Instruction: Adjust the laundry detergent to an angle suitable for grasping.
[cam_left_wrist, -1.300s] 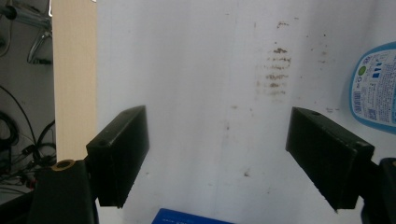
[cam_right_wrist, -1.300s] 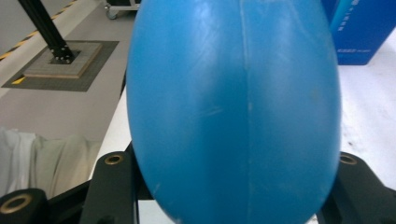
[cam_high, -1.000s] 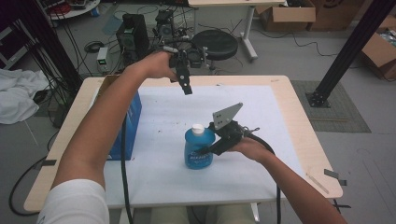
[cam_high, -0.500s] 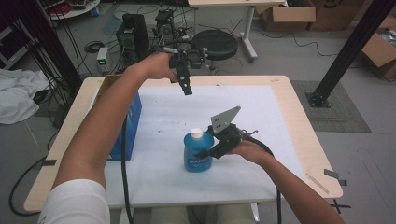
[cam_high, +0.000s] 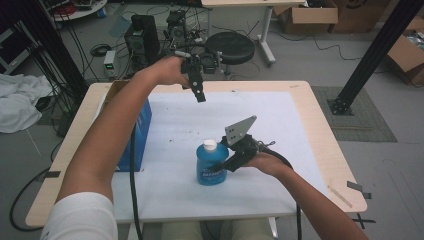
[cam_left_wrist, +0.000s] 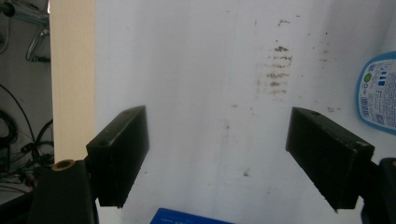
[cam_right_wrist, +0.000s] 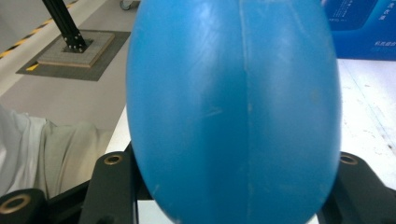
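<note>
A blue bottle (cam_high: 211, 170) with a white cap (cam_high: 210, 145) stands upright on the white mat (cam_high: 260, 125), near the table's front middle. My right gripper (cam_high: 223, 165) comes in from the right and is shut on its body. In the right gripper view the bottle (cam_right_wrist: 238, 107) sits between the two black jaws. My left gripper (cam_high: 199, 96) hangs above the far part of the mat, pointing down. Its jaws (cam_left_wrist: 238, 158) stand wide open with nothing between them, and the bottle's label (cam_left_wrist: 377, 91) shows at the right edge.
A blue box (cam_high: 139, 127) stands on the table's left side, beside the left forearm; its top edge (cam_left_wrist: 187, 217) shows below the left jaws. The mat has some brown smudges (cam_left_wrist: 279, 65). Behind the table stand a black stool (cam_high: 230, 47) and cabled equipment.
</note>
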